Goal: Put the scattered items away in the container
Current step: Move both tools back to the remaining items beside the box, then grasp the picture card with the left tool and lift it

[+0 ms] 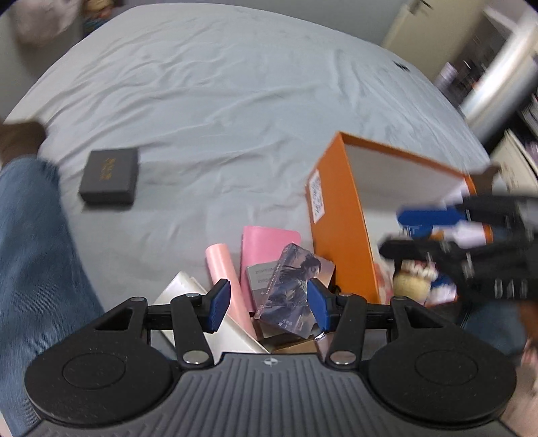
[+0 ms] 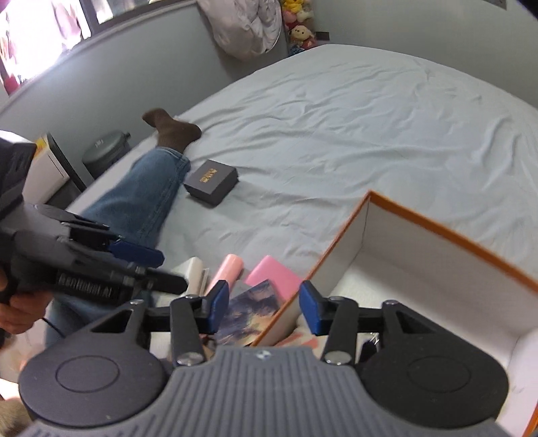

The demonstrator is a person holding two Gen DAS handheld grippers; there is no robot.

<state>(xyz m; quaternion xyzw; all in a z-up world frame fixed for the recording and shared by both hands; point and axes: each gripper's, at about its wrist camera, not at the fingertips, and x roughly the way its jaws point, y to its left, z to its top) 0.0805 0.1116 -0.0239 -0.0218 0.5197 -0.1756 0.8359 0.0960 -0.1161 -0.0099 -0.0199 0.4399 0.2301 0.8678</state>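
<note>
An open orange box (image 1: 339, 222) with white inner walls (image 2: 420, 269) sits on a grey bed. Beside it lies a pile: a pink roll (image 1: 223, 272), a pink notebook (image 1: 265, 242), an illustrated card pack (image 1: 289, 289) and a white box (image 1: 198, 302). The pile also shows in the right wrist view, with the pink roll (image 2: 227, 269) and card pack (image 2: 250, 314). My left gripper (image 1: 269, 304) is open and empty just above the pile. My right gripper (image 2: 264, 307) is open and empty over the box's near wall. A dark box (image 1: 109, 176) lies apart on the sheet (image 2: 210, 181).
The person's jeans leg (image 2: 141, 201) and brown sock (image 2: 171, 131) lie on the bed at left. Some items, one beige and rounded (image 1: 412, 282), lie inside the orange box. Stuffed toys (image 2: 299, 30) and a bin (image 2: 104, 151) are beyond the bed.
</note>
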